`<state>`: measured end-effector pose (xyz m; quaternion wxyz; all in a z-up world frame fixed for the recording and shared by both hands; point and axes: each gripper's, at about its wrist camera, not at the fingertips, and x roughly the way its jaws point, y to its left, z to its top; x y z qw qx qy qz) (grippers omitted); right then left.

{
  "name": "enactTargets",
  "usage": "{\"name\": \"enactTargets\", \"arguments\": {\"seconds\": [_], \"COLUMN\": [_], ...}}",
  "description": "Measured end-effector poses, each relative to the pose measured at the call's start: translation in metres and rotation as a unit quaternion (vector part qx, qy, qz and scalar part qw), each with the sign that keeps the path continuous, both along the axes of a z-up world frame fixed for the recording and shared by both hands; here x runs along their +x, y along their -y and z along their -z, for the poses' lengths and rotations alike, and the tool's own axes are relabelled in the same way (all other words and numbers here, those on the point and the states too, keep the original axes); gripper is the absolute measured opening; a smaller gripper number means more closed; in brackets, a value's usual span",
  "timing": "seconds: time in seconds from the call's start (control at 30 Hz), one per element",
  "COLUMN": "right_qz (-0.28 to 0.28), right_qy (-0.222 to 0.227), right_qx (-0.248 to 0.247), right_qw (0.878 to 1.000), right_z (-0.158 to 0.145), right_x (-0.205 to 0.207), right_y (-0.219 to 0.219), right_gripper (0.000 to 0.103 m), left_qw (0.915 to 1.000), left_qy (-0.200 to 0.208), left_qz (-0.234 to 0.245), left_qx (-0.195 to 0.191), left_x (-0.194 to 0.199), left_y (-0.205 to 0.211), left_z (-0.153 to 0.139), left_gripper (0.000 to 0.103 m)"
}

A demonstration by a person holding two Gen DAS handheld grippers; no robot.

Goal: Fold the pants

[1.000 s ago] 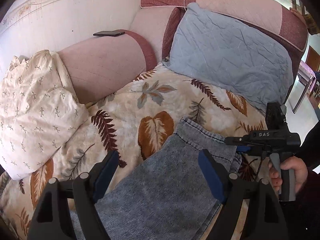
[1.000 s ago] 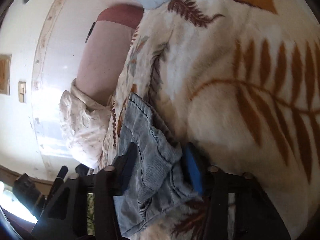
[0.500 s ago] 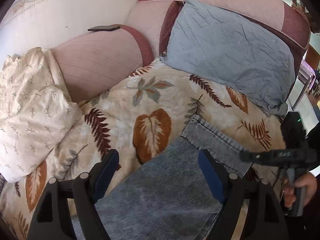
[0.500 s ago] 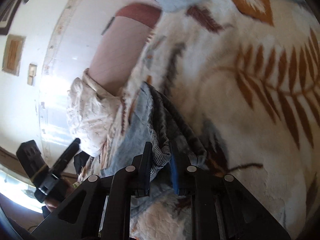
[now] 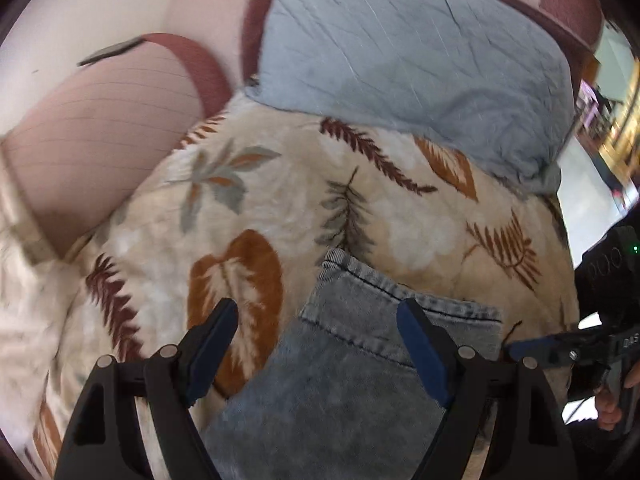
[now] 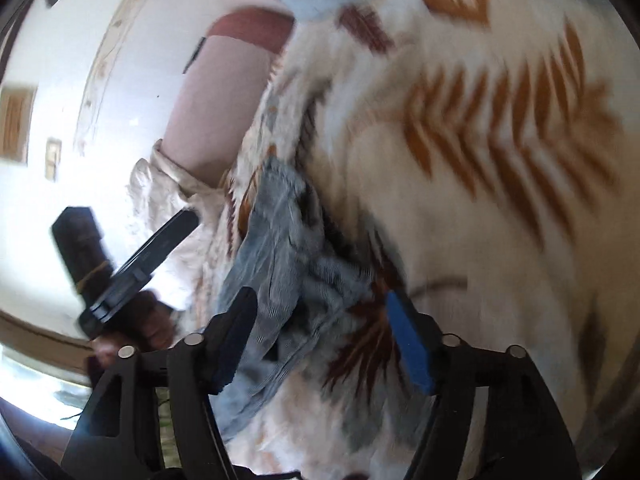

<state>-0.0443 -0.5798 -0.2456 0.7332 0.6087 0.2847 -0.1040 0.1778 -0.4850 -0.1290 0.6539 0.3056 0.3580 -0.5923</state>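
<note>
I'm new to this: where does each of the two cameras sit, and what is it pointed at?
Left wrist view: sits on the left gripper, looking forward over the grey-blue denim pants on the leaf-patterned blanket toward a pale blue quilted cushion; its open fingers show, with the right gripper at the right edge.
Right wrist view: sits on the right gripper, tilted, looking across the pants' bunched edge; its open fingers show, and the hand holding the left gripper.
Shared: pants, blanket, and each other's gripper.
</note>
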Motion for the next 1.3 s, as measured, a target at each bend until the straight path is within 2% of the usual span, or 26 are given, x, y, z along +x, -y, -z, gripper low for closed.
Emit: {"name": "enactTargets", "arguments": {"seconds": [0.13,0.37,0.47,0.53,0.6,0.7,0.8,0.87,0.9,0.93,1.0,1.03,1.17,1.3], "right_qz": [0.008,0.024,0.016,0.01,0.011,0.011,0.008,0.004,0.001,-0.003,0.001,0.001,-0.009,-0.012], "right_qy": [0.017,0.034,0.052,0.062,0.064,0.073,0.076,0.083,0.085,0.085,0.083,0.085,0.079,0.077], "right_qx": [0.047,0.043,0.049,0.047,0.043,0.038,0.026,0.02,0.018,0.018,0.029,0.032,0.005,0.004], "right_qw": [0.999,0.998,0.997,0.997,0.997,0.997,0.997,0.996,0.996,0.996,0.996,0.996,0.997,0.997], "right_z": [0.019,0.019,0.02,0.017,0.019,0.018,0.019,0.018,0.019,0.021,0.028,0.03,0.026,0.027], "right_x": [0.004,0.008,0.011,0.015,0.017,0.018,0.021,0.023,0.024,0.024,0.023,0.023,0.025,0.024], "right_y": [0.001,0.007,0.006,0.004,0.003,0.003,0.002,0.001,0.001,0.001,0.003,0.004,0.001,0.0], "right_gripper": [0.068,0.069,0.07,0.07,0.07,0.068,0.066,0.063,0.055,0.05,0.033,0.031,0.029,0.027], "left_qw": [0.9987,0.9927,0.9853,0.9849,0.9808,0.98,0.9778,0.9771,0.9769,0.9767,0.9761,0.9755,0.9778,0.9805], "left_qy": [-0.031,-0.063,-0.089,-0.068,-0.096,-0.092,-0.112,-0.125,-0.133,-0.139,-0.148,-0.152,-0.12,-0.092], "left_qz": [0.034,0.083,0.105,0.107,0.112,0.121,0.121,0.112,0.108,0.102,0.098,0.099,0.119,0.131], "left_qx": [0.023,0.06,0.102,0.118,0.127,0.129,0.129,0.13,0.128,0.127,0.125,0.124,0.124,0.114], "left_x": [0.011,0.011,0.008,0.004,0.004,-0.001,0.003,0.009,0.013,0.015,0.019,0.02,0.009,0.004], "left_y": [0.019,0.05,0.058,0.06,0.061,0.063,0.067,0.071,0.071,0.073,0.074,0.073,0.071,0.067], "left_z": [0.016,0.039,0.053,0.063,0.071,0.076,0.074,0.075,0.075,0.075,0.074,0.073,0.068,0.061], "left_gripper": [0.083,0.082,0.082,0.081,0.081,0.081,0.081,0.076,0.074,0.067,0.05,0.045,0.034,0.031]}}
